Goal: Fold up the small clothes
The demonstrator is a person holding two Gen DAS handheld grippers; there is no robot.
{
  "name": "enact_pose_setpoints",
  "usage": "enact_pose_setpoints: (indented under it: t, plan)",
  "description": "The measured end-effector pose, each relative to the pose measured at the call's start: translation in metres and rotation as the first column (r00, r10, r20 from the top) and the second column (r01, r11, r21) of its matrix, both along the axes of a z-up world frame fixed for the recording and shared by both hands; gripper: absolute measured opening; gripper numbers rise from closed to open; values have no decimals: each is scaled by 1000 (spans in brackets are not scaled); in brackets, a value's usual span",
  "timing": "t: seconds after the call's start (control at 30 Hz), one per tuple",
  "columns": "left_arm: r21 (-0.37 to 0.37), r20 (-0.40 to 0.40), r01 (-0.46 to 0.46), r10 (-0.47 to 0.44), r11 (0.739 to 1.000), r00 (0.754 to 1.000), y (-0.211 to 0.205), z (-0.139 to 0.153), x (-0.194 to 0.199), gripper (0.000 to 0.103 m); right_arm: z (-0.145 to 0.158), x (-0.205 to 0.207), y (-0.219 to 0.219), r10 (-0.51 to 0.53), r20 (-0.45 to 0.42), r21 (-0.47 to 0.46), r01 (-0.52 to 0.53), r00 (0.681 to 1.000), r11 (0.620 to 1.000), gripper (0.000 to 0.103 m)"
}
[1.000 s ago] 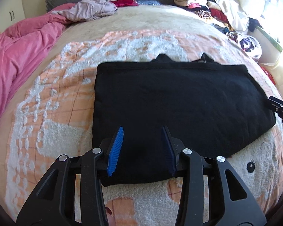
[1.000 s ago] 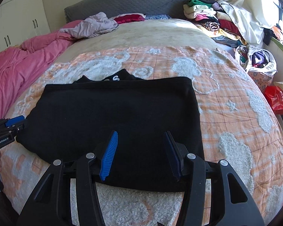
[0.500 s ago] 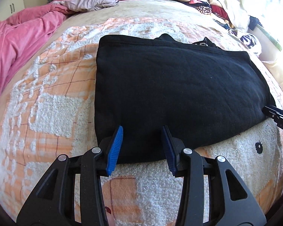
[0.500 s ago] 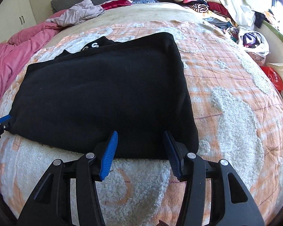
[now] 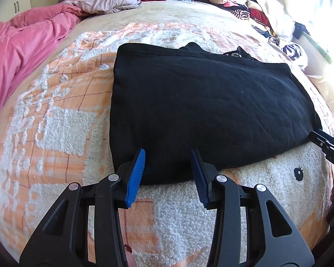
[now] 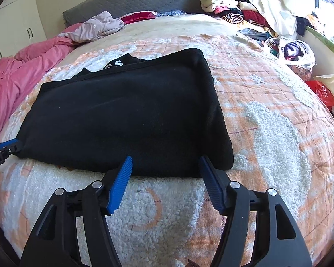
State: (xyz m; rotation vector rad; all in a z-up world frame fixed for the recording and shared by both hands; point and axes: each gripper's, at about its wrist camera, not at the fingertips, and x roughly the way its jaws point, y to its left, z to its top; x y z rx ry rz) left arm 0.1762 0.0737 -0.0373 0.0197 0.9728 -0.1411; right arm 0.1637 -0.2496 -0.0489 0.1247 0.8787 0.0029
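black garment (image 5: 207, 111) folded flat on the bed's orange-and-white blanket (image 5: 62, 120) (white lettering peeks out at its far edge) | left claw (image 5: 168, 155) released, over the garment's near edge | right claw (image 6: 165, 163) jaws just been opening, near hem between them, unpinched

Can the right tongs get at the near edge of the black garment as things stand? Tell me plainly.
Probably yes. The right tongs, which have just been opening, stand open at the black garment's near edge, with only bare blanket below and nothing blocking.
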Motion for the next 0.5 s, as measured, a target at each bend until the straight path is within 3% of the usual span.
enact_pose_setpoints:
  t: [0.3,0.4,0.5]
  plan:
    - [-5,-1,9,-9,1000,1000,-7,3,-5,46,2,-3,4,-6,8,-3,6,1000,1000,66]
    - [-9,-1,13,-13,1000,1000,-9,5,-9,50,4,-7,7,-6,18,-7,6,1000,1000,85]
    - [-10,-1,12,-12,1000,1000,-10,6,-11,51,5,-8,11,-12,26,-42,13,1000,999,87]
